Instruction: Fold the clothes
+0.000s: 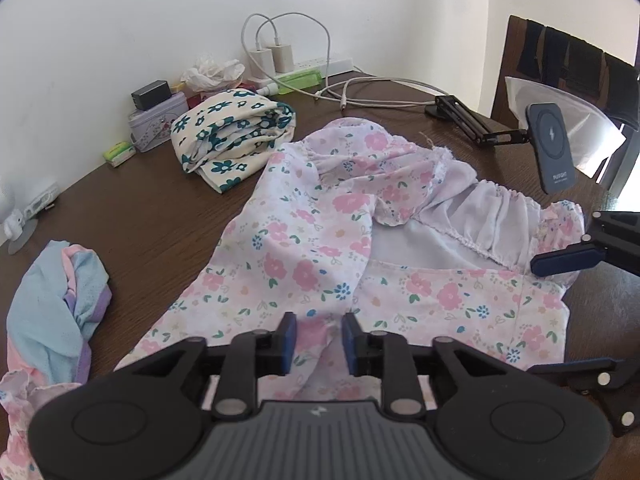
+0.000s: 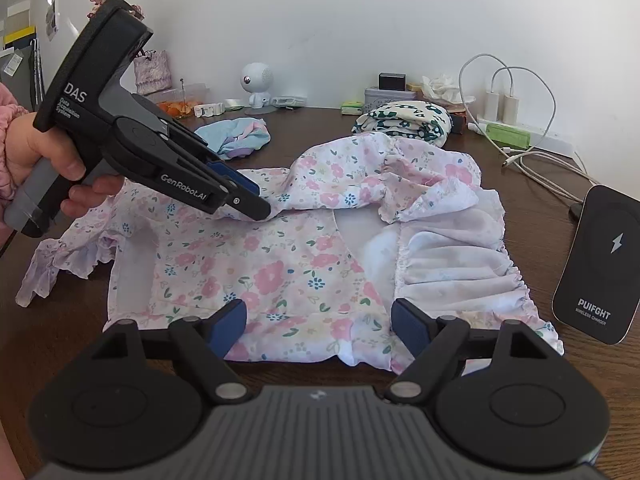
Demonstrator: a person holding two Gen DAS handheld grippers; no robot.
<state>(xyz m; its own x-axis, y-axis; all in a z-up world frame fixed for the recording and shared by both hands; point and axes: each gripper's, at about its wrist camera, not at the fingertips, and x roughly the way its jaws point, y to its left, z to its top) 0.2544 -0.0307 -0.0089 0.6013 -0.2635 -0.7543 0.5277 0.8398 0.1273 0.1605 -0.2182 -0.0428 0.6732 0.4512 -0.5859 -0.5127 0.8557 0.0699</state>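
My left tongs [image 2: 262, 204] clamp a fold of the floral garment [image 2: 280, 272]; my right tongs [image 2: 320, 324], jaws apart, hover at its near hem on the desk [image 2: 500, 168].

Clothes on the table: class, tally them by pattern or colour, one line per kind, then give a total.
Pink floral garment, spread out and held by the left tool: 1
Teal-flowered cream garment, folded: 1
Pastel blue, pink and purple garment, bunched: 1
Total: 3
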